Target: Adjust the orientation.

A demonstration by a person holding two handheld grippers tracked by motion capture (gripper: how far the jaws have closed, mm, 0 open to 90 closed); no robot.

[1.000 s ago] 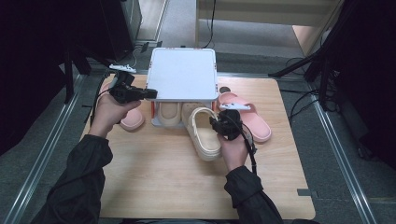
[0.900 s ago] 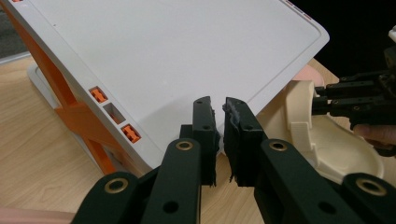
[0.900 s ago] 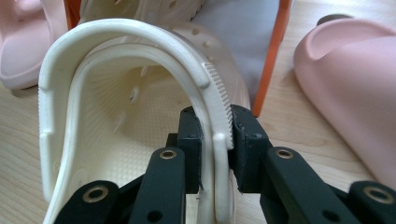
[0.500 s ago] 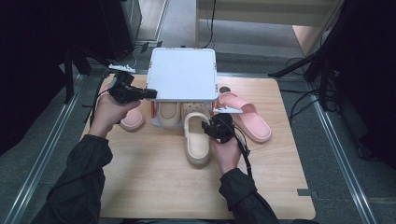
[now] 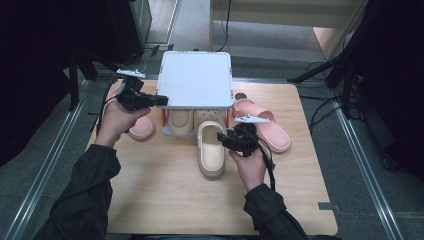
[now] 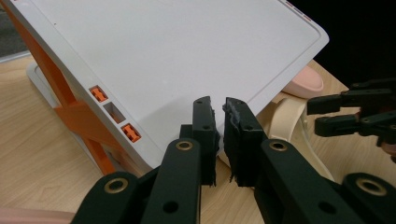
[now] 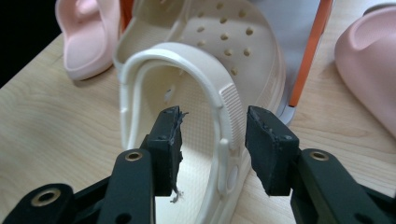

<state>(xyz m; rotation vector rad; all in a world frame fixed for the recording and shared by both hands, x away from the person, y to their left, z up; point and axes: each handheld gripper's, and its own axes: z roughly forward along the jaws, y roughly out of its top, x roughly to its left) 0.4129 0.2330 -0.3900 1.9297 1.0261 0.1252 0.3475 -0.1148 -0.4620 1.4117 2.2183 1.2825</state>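
On the table before the rack (image 5: 195, 80), risks dragging the cream clog (image 5: 210, 150), toe at the rack's mouth, askew if a pad snags the heel strap on leaving. Right tongs (image 7: 212, 126): spread, just been opening, astride that strap, not pressing. Farther off, left tongs (image 6: 218, 109): nearly pressed together at the rack's edge, grip unclear.

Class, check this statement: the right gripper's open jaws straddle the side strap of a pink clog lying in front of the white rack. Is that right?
Not quite. The clog between the right gripper's open jaws is cream, not pink, as the right gripper view shows. It does lie in front of the white rack.
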